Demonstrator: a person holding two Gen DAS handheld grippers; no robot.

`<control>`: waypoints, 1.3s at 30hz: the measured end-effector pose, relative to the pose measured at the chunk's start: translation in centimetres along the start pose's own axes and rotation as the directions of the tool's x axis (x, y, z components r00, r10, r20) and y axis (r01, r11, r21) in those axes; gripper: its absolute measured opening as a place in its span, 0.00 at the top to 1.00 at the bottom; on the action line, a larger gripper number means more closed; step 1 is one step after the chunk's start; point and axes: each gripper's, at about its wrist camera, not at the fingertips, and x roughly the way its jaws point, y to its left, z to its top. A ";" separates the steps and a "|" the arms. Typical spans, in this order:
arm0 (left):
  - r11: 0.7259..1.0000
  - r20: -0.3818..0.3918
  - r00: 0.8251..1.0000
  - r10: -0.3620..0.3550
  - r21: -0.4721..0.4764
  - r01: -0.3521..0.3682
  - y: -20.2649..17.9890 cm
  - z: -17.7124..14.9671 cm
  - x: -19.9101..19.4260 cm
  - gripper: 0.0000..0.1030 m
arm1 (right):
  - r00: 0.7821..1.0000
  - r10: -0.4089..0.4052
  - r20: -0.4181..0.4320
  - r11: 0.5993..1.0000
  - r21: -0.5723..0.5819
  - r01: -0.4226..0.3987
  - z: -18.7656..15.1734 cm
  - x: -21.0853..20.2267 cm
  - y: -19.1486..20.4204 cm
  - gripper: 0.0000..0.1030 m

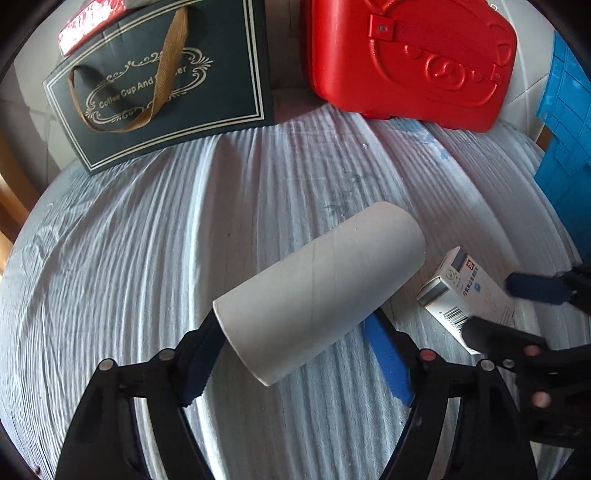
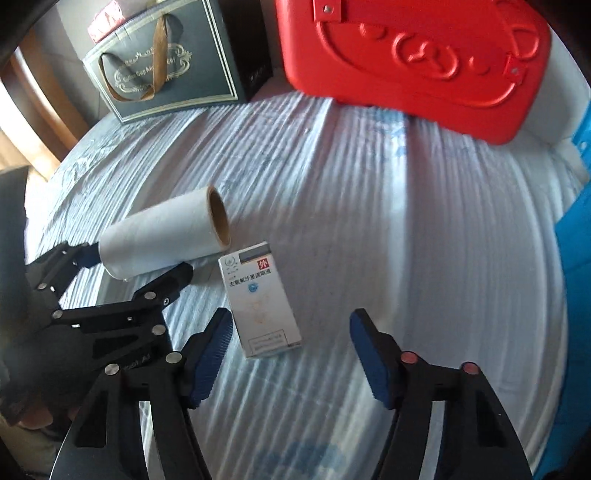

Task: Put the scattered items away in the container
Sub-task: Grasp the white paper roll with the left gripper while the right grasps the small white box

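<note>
A white roll with a cardboard core (image 1: 321, 288) lies on the striped white cloth, its near end between the fingers of my left gripper (image 1: 295, 362). The jaws are spread wide around it and look open; the left pad (image 1: 201, 365) touches the roll's end. It also shows in the right wrist view (image 2: 162, 236). A small white medicine box (image 2: 260, 295) lies flat just ahead of my right gripper (image 2: 291, 354), which is open and empty, with the box's near end between its fingertips. The box also shows in the left wrist view (image 1: 469, 295).
A dark gift box with a brown ribbon handle (image 1: 155, 85) and a red plastic case (image 1: 410, 59) stand at the back. A blue crate (image 1: 565, 147) sits at the right edge. A red packet (image 1: 88, 22) lies on the gift box.
</note>
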 end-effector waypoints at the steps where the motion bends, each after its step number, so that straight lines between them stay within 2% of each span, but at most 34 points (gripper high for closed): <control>1: 1.000 0.002 1.000 -0.008 -0.003 0.008 0.0 0.0 0.0 0.36 | 1.000 -0.007 -0.006 1.000 0.003 0.007 -0.1 0.4 0.0 0.60; 4: 1.000 0.000 1.000 -0.021 -0.013 0.021 -0.2 -0.1 -0.4 0.48 | 0.999 -0.034 0.009 0.999 0.022 0.034 -0.1 0.4 -0.4 0.65; 7: 0.999 -0.016 0.999 -0.039 -0.007 0.039 -0.7 -0.8 -0.9 0.48 | 1.000 -0.024 0.011 0.999 0.045 0.023 -0.2 0.3 -0.9 0.67; 9: 0.998 -0.033 0.998 -0.055 -0.012 0.055 -0.8 -1.1 -1.7 0.48 | 0.999 -0.048 0.014 0.998 0.050 0.047 -0.2 0.3 -1.2 0.67; 12: 0.998 -0.012 0.998 -0.056 -0.025 0.056 -0.5 -0.4 -3.8 0.47 | 0.999 -0.045 0.019 0.997 0.068 0.044 -0.2 0.1 -1.6 0.67; 15: 0.999 0.034 0.999 -0.032 0.006 0.032 -0.7 1.3 -4.9 0.14 | 0.999 -0.035 0.025 0.996 0.088 0.033 -0.1 0.0 -1.9 0.67; 16: 0.999 0.044 0.999 -0.020 0.027 0.018 -1.0 1.8 -4.8 0.12 | 0.999 -0.025 0.027 0.995 0.094 0.022 -0.1 -0.1 -2.0 0.66; 18: 0.998 0.036 0.999 -0.003 0.065 0.001 -1.6 2.6 -3.7 0.12 | 0.999 -0.013 0.034 0.995 0.097 0.010 -0.1 -0.2 -2.1 0.66; 22: 0.996 -0.009 1.000 0.012 0.083 -0.012 -2.6 3.4 -0.3 0.14 | 0.998 -0.034 0.061 0.996 0.081 0.029 0.1 -0.4 -2.3 0.66; 25: 0.995 -0.014 1.000 0.012 0.098 -0.010 -2.9 2.7 1.0 0.25 | 0.996 -0.006 0.084 0.997 0.074 -0.001 0.6 -0.2 -2.6 0.63; 27: 0.996 0.013 1.000 0.012 0.091 -0.014 -3.1 2.6 1.0 0.28 | 0.996 0.005 0.085 0.997 0.076 -0.012 1.0 0.4 -2.8 0.61; 30: 1.000 0.015 1.000 -0.012 0.024 0.012 -2.4 2.5 1.3 0.32 | 0.995 0.035 0.097 0.994 0.095 -0.044 1.4 0.6 -3.3 0.58; 34: 1.000 0.041 0.999 -0.012 -0.017 0.013 -2.2 2.0 1.2 0.32 | 0.989 0.070 0.130 0.990 0.113 -0.085 1.0 0.3 -3.7 0.54; 39: 0.999 0.041 0.999 -0.007 -0.039 0.009 -2.0 2.0 1.1 0.32 | 0.984 0.033 0.173 0.995 0.092 -0.049 0.6 0.5 -3.0 0.55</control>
